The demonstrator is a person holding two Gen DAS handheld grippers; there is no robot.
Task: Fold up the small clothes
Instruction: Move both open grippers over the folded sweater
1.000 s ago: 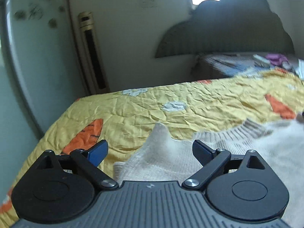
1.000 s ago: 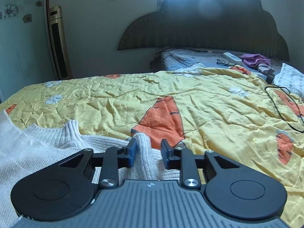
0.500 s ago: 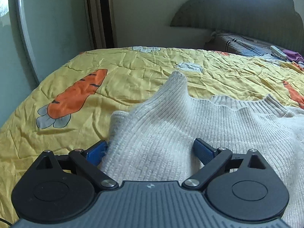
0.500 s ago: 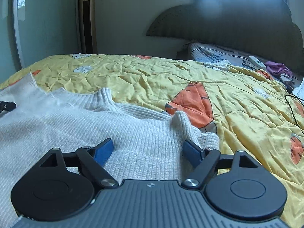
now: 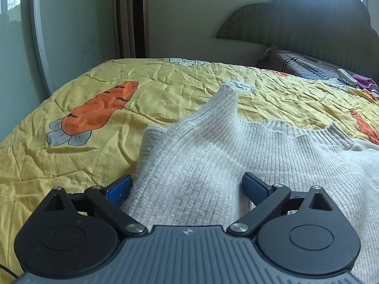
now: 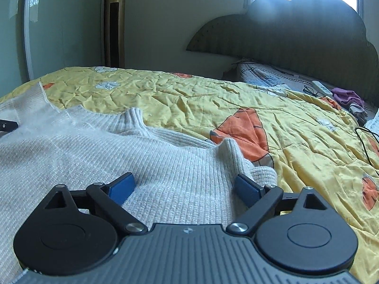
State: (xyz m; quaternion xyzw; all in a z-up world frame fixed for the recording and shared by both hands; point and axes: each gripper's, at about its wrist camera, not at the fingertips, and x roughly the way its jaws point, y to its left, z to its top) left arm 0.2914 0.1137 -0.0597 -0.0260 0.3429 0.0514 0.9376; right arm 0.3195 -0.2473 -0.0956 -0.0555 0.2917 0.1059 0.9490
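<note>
Released a second ago from the right gripper [image 6: 183,187], jaws now opening wide over the white knit sweater [image 6: 146,163] lying on the yellow bed cover [image 6: 296,127] (left gripper [image 5: 187,187] also wide, pinching nothing), folding apparently unfinished.

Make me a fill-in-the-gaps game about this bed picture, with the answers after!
1. The white knitted sweater lies on a ____ quilt.
2. The vegetable printed on the quilt is a ____.
3. The pads on the right gripper are coloured ____.

Answers: yellow; carrot; blue
</note>
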